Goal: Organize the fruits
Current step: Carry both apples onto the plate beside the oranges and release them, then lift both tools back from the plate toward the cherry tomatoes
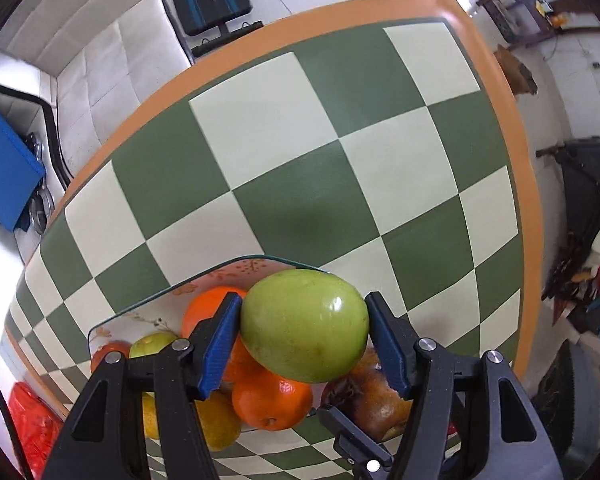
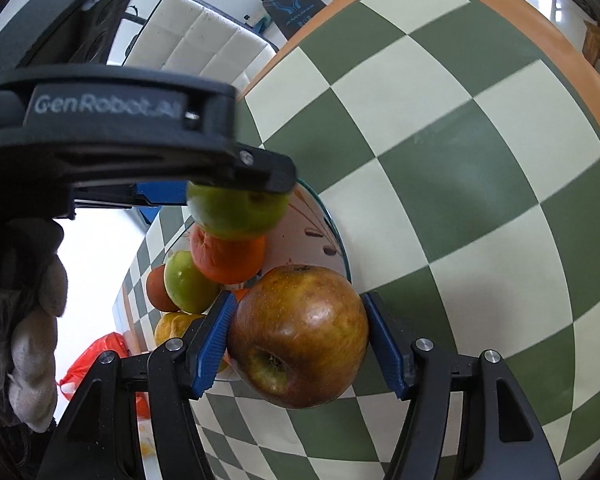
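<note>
Above the glass plate (image 1: 236, 261), the left gripper (image 1: 304, 326) clamps a smooth, glossy green apple (image 1: 304, 326) in its ribbed blue jaws. The right gripper (image 2: 298, 338) pinches a mottled russet-brown apple (image 2: 298, 338) likewise. Dimpled oranges (image 1: 272, 400) crowd the plate on the green-and-cream checkered tabletop (image 1: 300, 140).

We see tablecloth (image 1: 284, 184): green and cream checks, orange border. Plate (image 1: 236, 268): pale, with orange flower print, greenish rim. We note green apple (image 1: 304, 326) between blue fingers (image 1: 220, 344) of black left gripper (image 1: 303, 340). Oranges (image 1: 270, 398) bright orange; second, smaller apple (image 1: 154, 344) yellow-green. Brown, russet-mottled apple (image 2: 300, 336) sits in right gripper (image 2: 298, 342), same blue and black. Red bag (image 1: 32, 424) at table edge.
</note>
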`<state>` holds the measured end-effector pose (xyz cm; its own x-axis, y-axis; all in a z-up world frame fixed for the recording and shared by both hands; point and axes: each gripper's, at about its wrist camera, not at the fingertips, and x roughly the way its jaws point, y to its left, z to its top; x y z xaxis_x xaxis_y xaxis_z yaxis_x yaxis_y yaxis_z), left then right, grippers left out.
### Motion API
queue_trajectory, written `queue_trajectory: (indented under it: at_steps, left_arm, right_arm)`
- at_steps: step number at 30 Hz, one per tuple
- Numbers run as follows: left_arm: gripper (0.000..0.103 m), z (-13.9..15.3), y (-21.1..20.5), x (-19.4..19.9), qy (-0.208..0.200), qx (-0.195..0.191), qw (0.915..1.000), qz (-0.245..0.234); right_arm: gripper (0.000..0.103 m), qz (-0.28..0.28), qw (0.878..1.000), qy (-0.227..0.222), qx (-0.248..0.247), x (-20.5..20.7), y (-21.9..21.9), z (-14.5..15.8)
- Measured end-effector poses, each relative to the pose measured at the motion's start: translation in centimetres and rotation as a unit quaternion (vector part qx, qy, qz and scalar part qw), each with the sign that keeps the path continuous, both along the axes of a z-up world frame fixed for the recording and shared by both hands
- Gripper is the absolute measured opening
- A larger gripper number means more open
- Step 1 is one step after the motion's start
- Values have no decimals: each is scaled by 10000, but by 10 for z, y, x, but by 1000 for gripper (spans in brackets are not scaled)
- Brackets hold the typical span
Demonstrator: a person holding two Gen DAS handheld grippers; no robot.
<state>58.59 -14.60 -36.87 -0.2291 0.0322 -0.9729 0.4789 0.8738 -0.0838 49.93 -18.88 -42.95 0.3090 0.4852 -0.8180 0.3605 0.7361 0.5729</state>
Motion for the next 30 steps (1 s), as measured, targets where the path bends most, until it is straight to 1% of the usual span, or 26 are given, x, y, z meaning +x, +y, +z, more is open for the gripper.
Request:
queue_trajectory:
  at_steps: [5,7,14,16,18,20,22,24,25,26,28,30]
  left_arm:
    - [61,-3,-6,2,178,24,9998,-36]
    - [63,-3,-6,2,238,23,9997,-42]
    - [63,-2,-6,5,311,19,9995,40]
    - [63,0,-2,6,329,-41,9993,178]
    - [63,6,4,8,300,-151,9989,340]
    - [63,17,12,8,123,-308,9981,520]
    - [65,33,26,6,-122,-548,9957,737]
    - [78,47,44,2,-417,-691,9920,973]
    - [79,55,59,-3,-592,-799,9881,1171]
    - [82,60,71,-7,-720,-829,9853,1311]
    - [83,65,95,-18,-877,-880,9799,1564]
    - [84,66,119,-31,-1020,-821,9745,1820]
  right_arm:
    - [69,153,9998,130,56,10,0,-2]
    - [71,170,9997,153,98,13,1,-2]
    - [72,252,9995,176,29,18,3,1]
    - [75,285,9994,167,-67,15,2,6]
    - [83,319,9990,165,-272,13,3,10]
    - [85,368,9980,132,-502,10,3,17]
    - [85,458,9959,122,-772,4,0,26]
    - [90,541,9923,138,-1107,-1,1,33]
    - [91,563,9909,140,-1212,-1,0,36]
    - [93,609,9882,137,-1398,-4,1,40]
    - [94,678,9834,98,-1679,-6,2,49]
    - [96,771,9774,68,-1967,-8,9,57]
